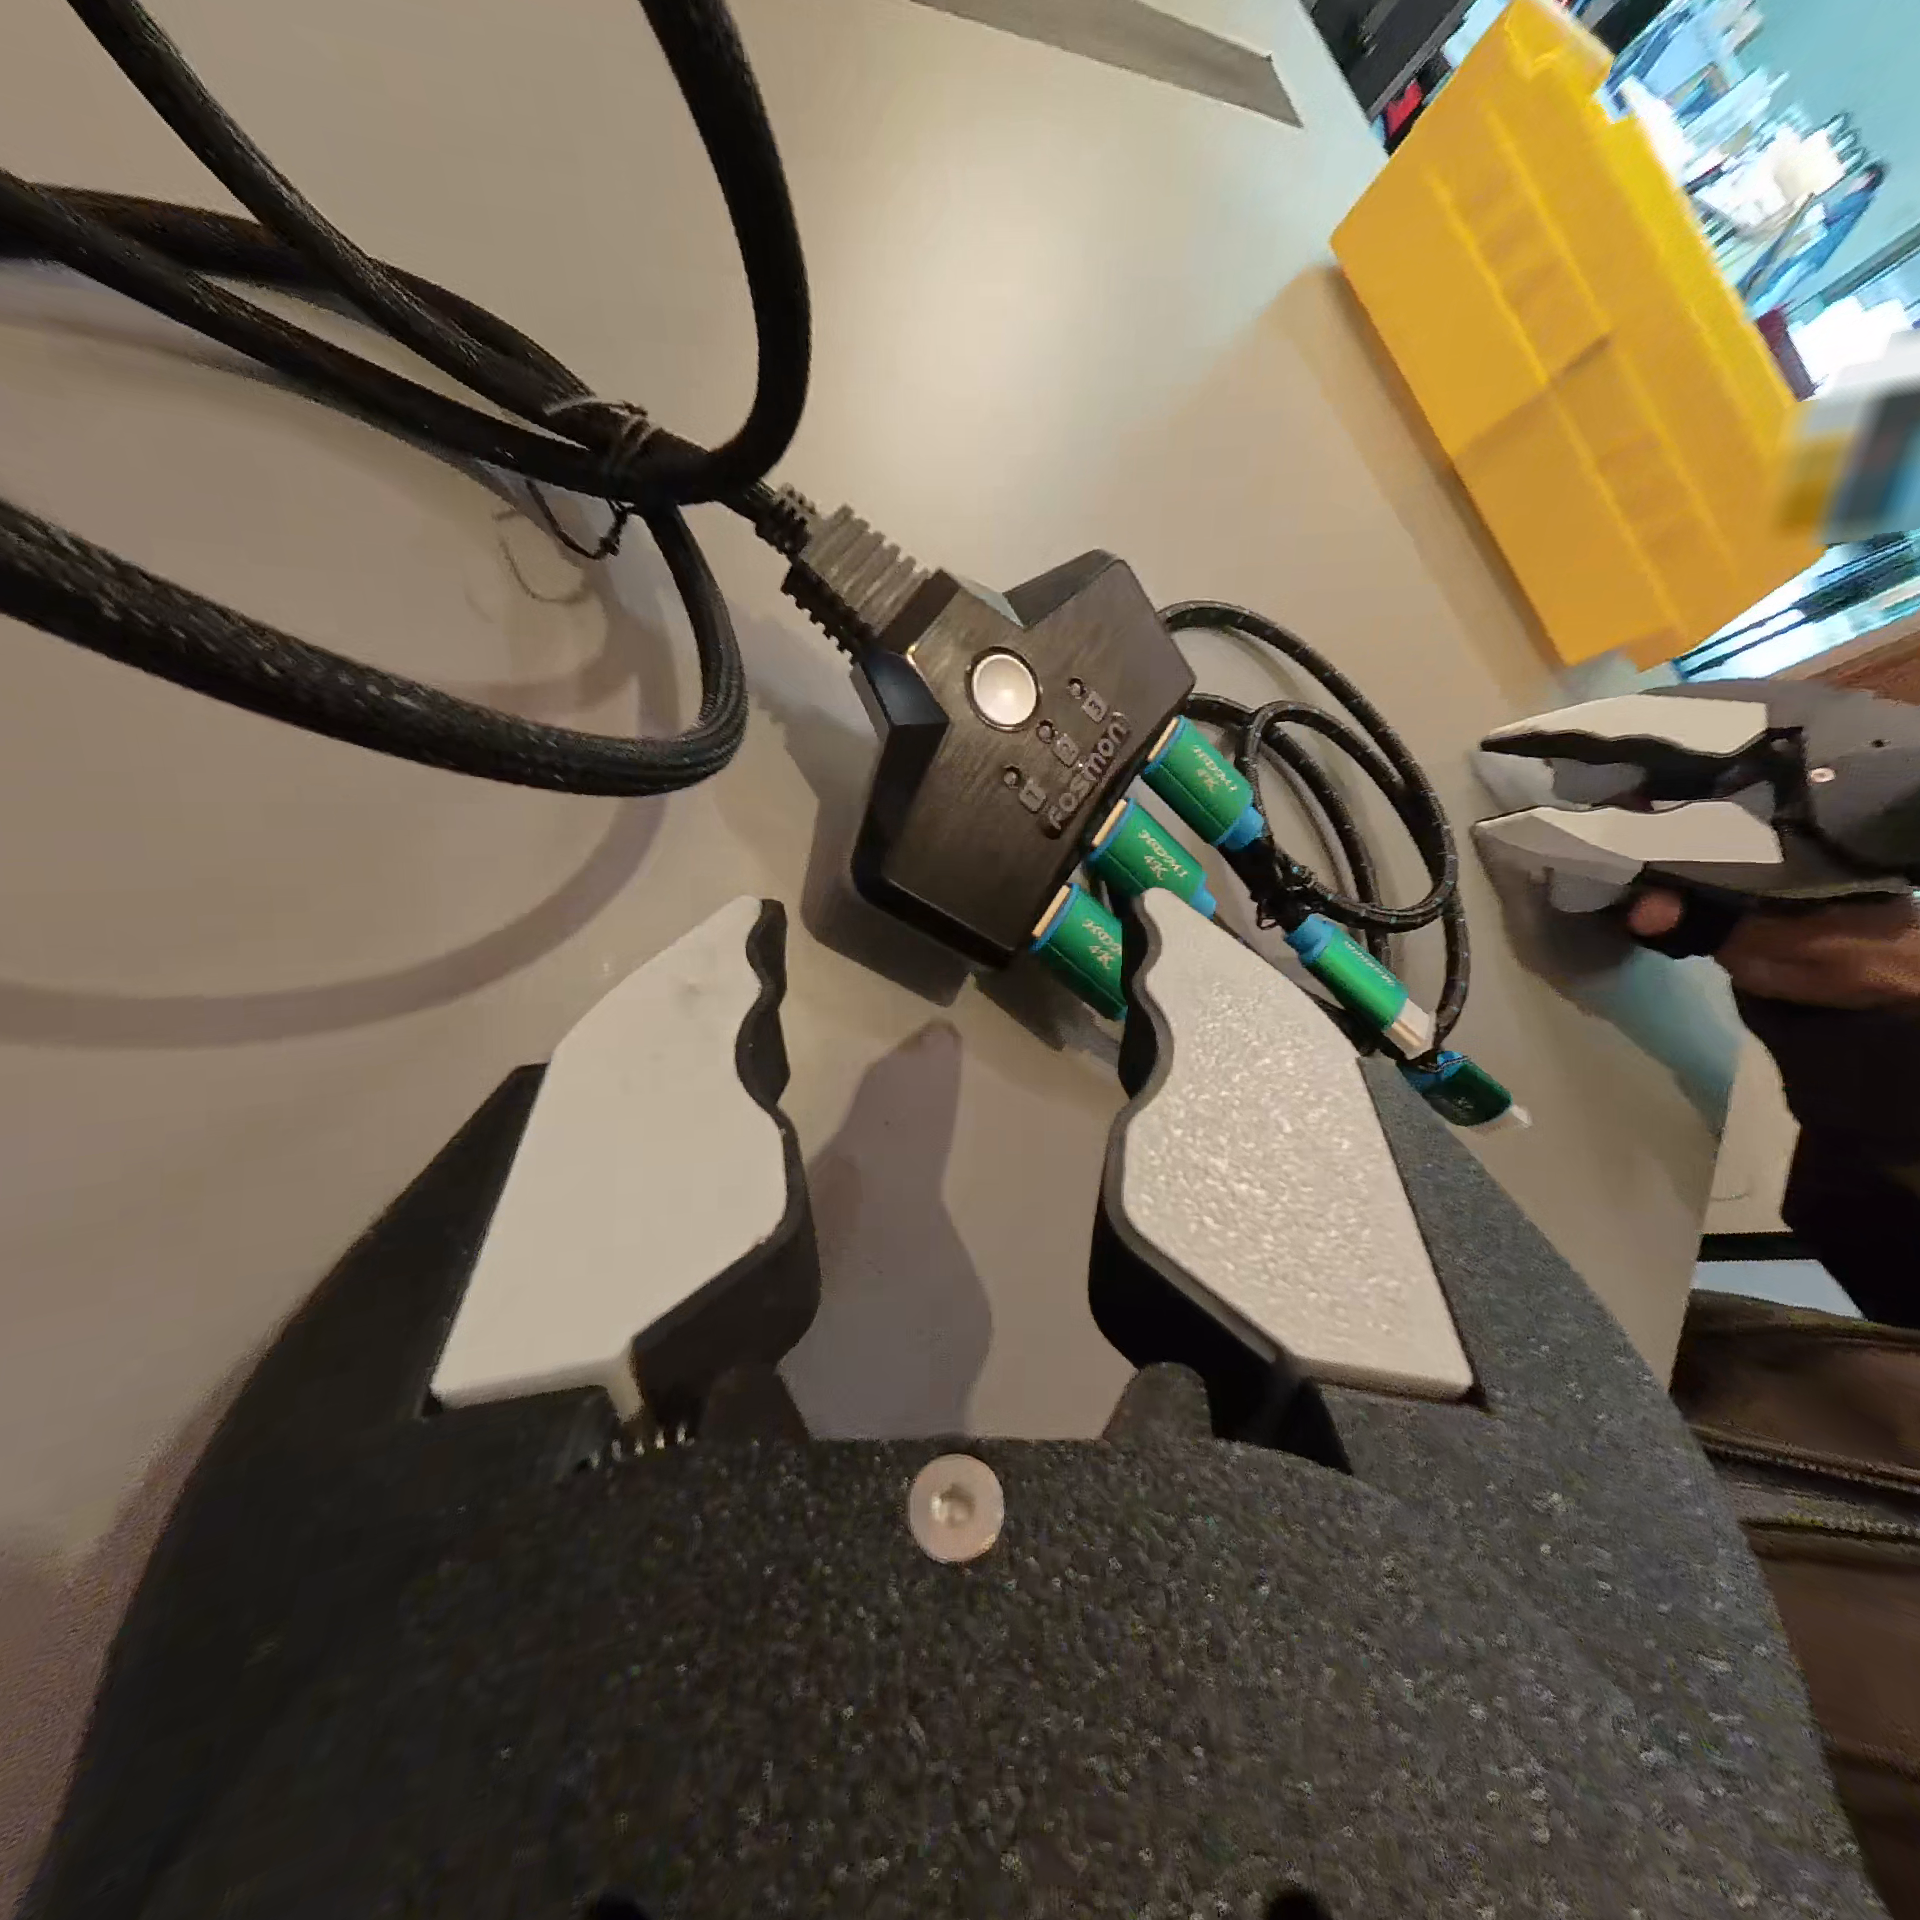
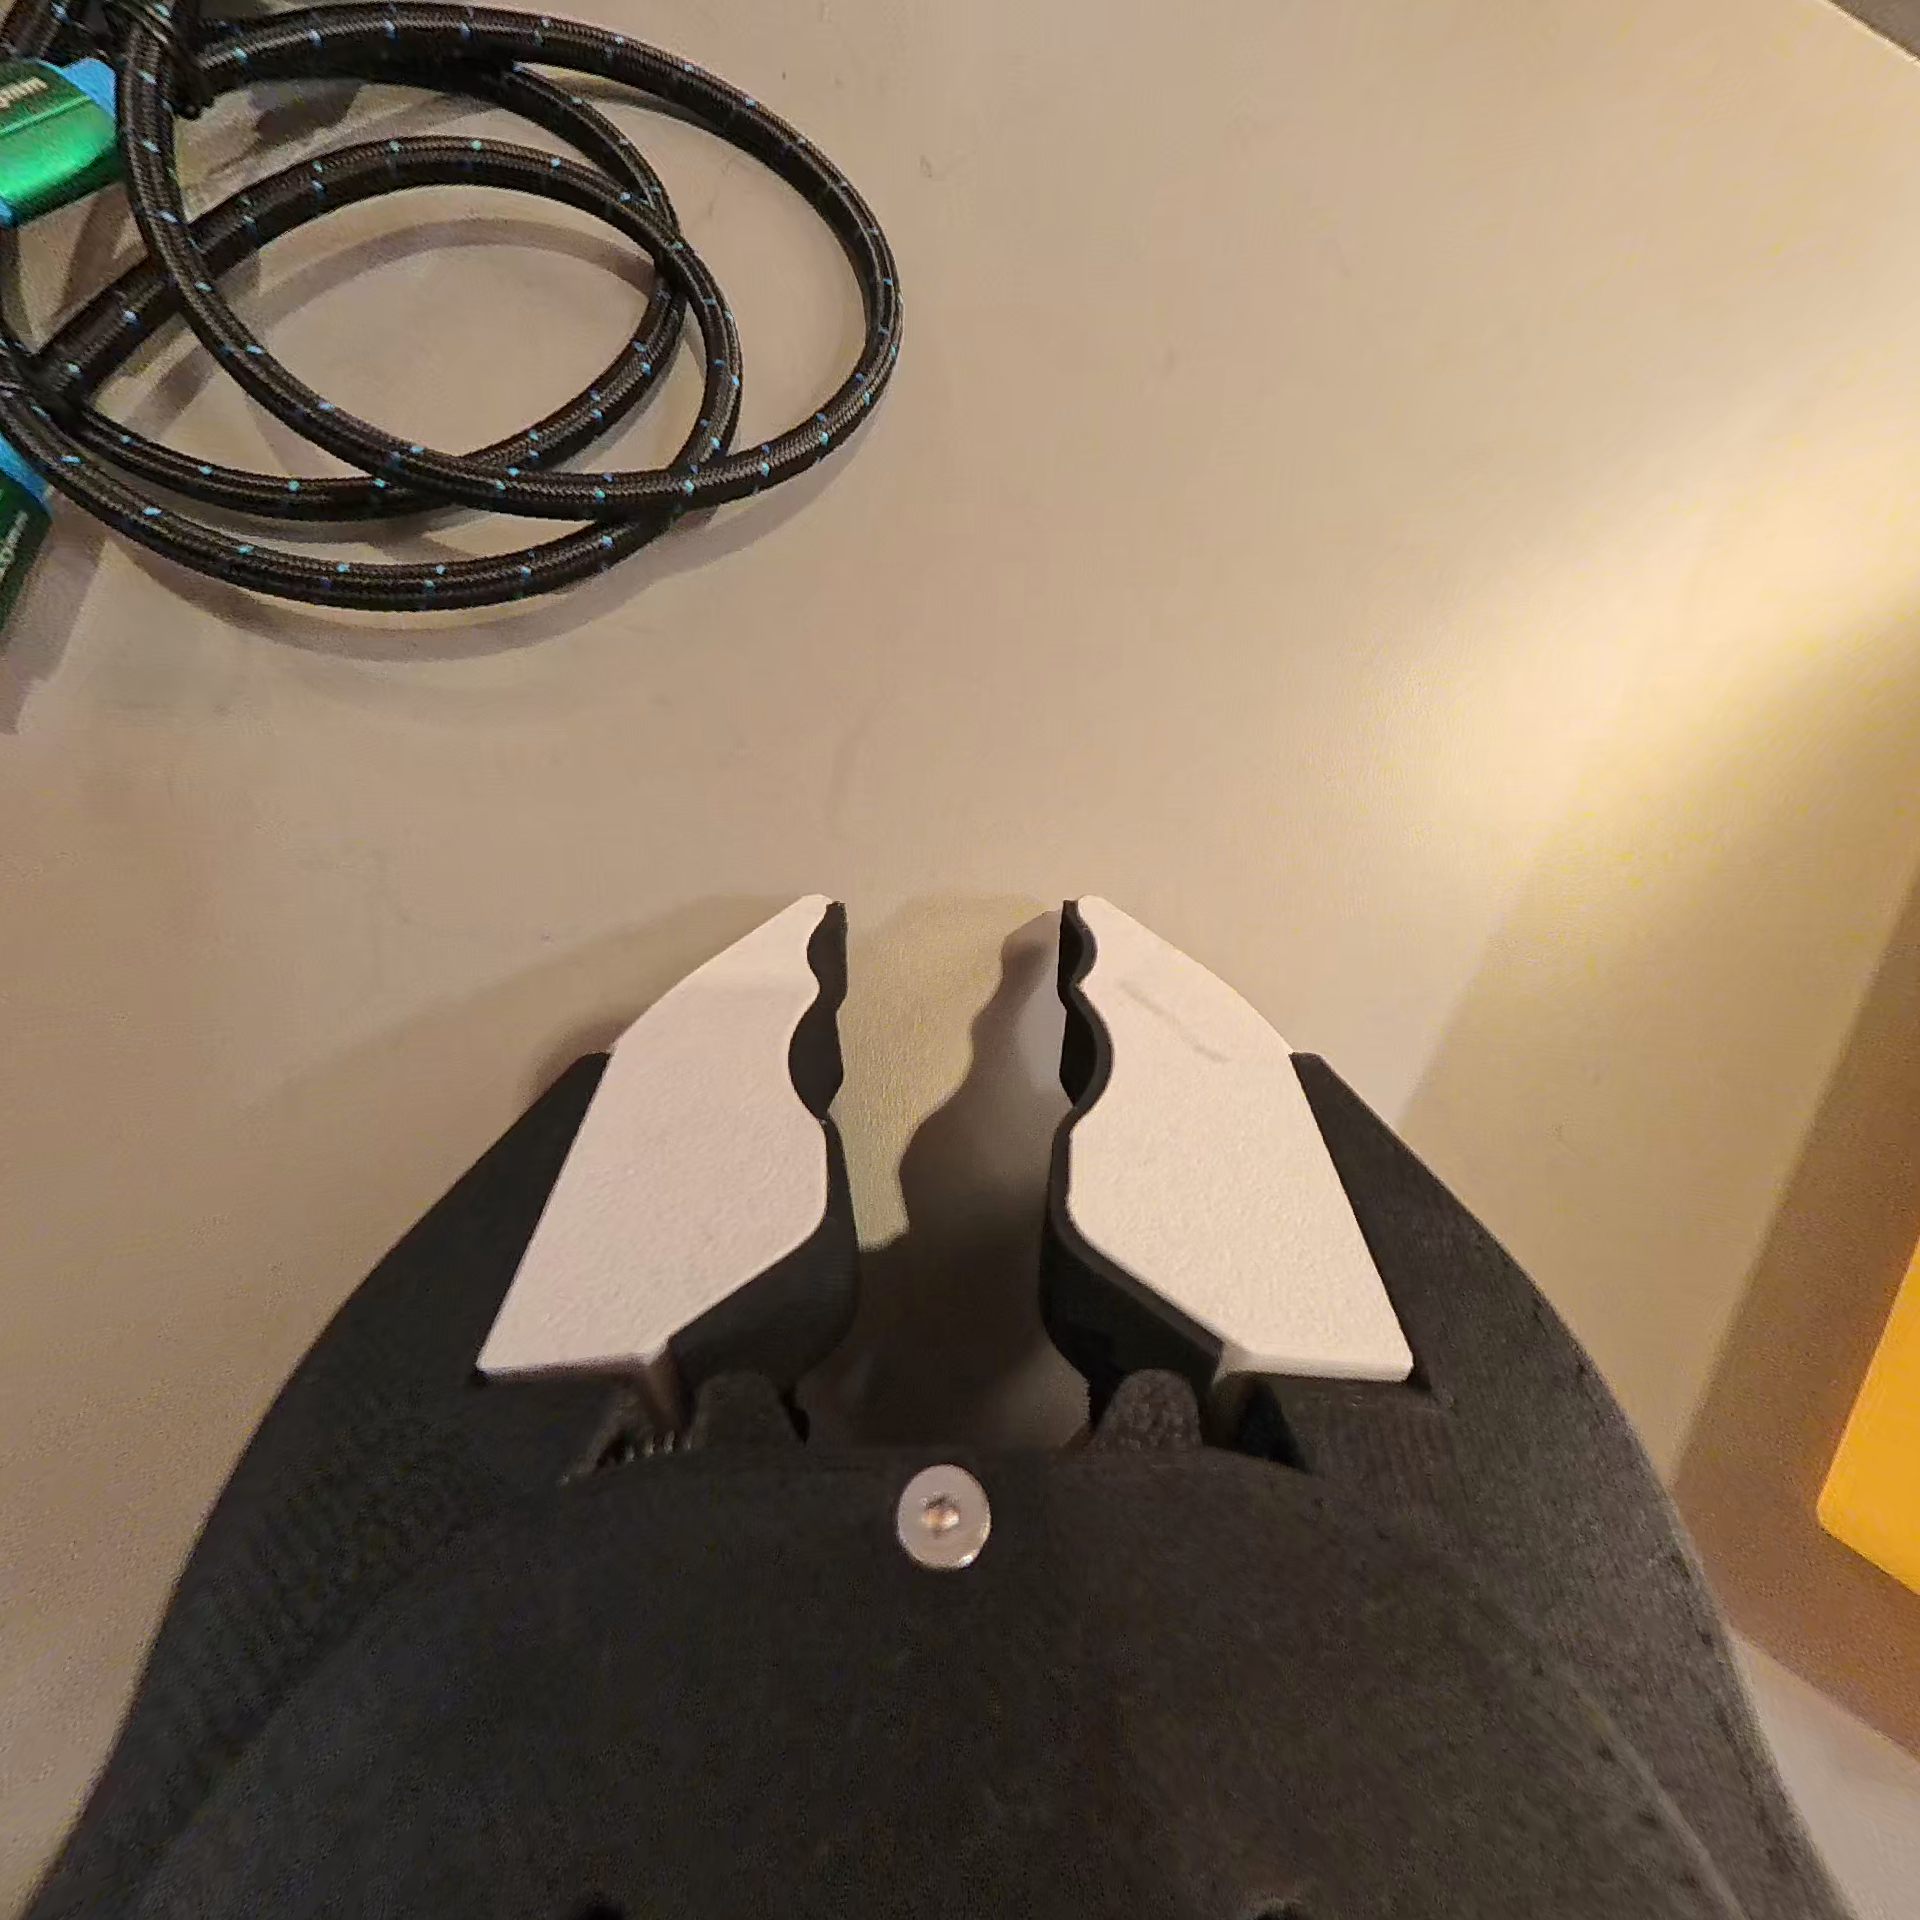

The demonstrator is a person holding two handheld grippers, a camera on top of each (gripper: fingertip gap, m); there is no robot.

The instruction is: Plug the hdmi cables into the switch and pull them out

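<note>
A black switch box (image 1: 1023,758) with a round silver button lies on the beige table (image 1: 1039,312). Three green plugs (image 1: 1143,847) sit in its near edge. A thick black braided cable (image 1: 416,364) leaves its far end. My left gripper (image 1: 956,925) is open with nothing in it, just short of the box; its right finger (image 1: 1195,997) lies next to the nearest green plug (image 1: 1086,951). My right gripper (image 2: 954,909) is open with nothing between its fingers, above bare table. It also shows in the left wrist view (image 1: 1496,784), to the right of the box.
Thin black-and-blue braided cables (image 2: 468,343) lie coiled at the right wrist view's upper left, with loose green plugs (image 1: 1361,977) beside them. A yellow bin (image 1: 1579,343) stands at the far right. A person's gloved hand (image 1: 1704,925) holds the right gripper. The grippers' ends are close to 30 cm from one another.
</note>
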